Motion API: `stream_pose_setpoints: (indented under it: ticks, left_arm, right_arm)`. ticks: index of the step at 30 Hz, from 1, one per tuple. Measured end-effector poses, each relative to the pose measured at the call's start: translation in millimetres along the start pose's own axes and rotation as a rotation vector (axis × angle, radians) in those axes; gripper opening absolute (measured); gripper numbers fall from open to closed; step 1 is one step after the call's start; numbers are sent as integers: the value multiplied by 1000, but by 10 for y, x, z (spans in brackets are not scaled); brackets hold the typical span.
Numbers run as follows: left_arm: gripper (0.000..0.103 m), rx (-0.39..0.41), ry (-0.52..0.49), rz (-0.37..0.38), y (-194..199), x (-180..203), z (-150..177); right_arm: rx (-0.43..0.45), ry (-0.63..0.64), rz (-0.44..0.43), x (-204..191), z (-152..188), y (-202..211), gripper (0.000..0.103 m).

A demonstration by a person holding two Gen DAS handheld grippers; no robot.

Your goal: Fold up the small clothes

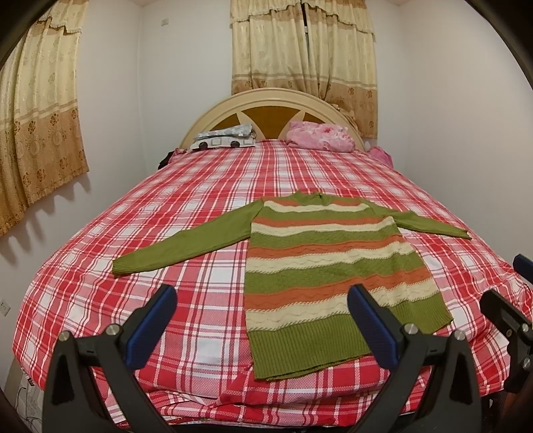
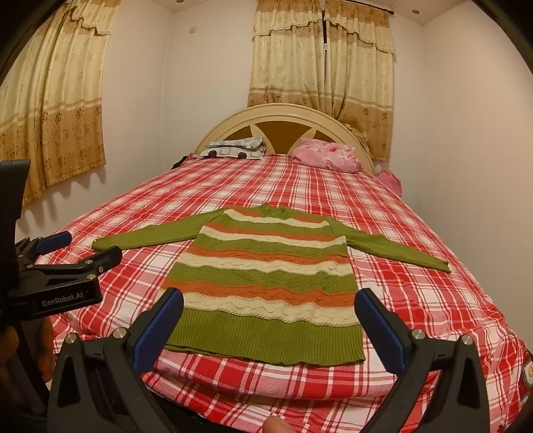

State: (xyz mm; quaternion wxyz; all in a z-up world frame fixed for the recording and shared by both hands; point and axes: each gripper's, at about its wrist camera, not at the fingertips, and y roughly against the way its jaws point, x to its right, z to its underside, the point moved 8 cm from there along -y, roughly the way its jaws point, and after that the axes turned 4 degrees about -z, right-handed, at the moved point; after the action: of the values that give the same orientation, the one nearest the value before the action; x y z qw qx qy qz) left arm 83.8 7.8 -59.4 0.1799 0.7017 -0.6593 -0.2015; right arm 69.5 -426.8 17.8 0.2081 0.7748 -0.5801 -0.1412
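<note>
striped knit sweater [image 2: 266,283] flat on bed [image 2: 416,299] | soft, limp, probably stretchy; grip at hem corners | left gripper [image 1: 263,329] and right gripper [image 2: 269,333]: jaws wide apart, empty

Warm, even indoor light; heavy fisheye warp in both views.
Recessed ceiling lights [image 2: 348,11] show at 12 o'clock in the right view. Curtains [image 1: 36,133] throw soft shadows on the wall at 9 o'clock. Dark vignette in the corners, bed [image 1: 200,200] bulges. Centre sharp, slight compression blur, white checks mildly blown out.
</note>
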Motion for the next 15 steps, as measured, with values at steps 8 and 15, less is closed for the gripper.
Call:
stream_pose_setpoints:
  ticks: [8,15]
  left_arm:
    - [103,-15,-5,2,-59,11,63]
    - [103,-18,-5,2,-76,22,67]
  right_arm:
    - [3,12,-23,-43,19,-33,102]
    - [-3,20,-23,-44,46,-64,102]
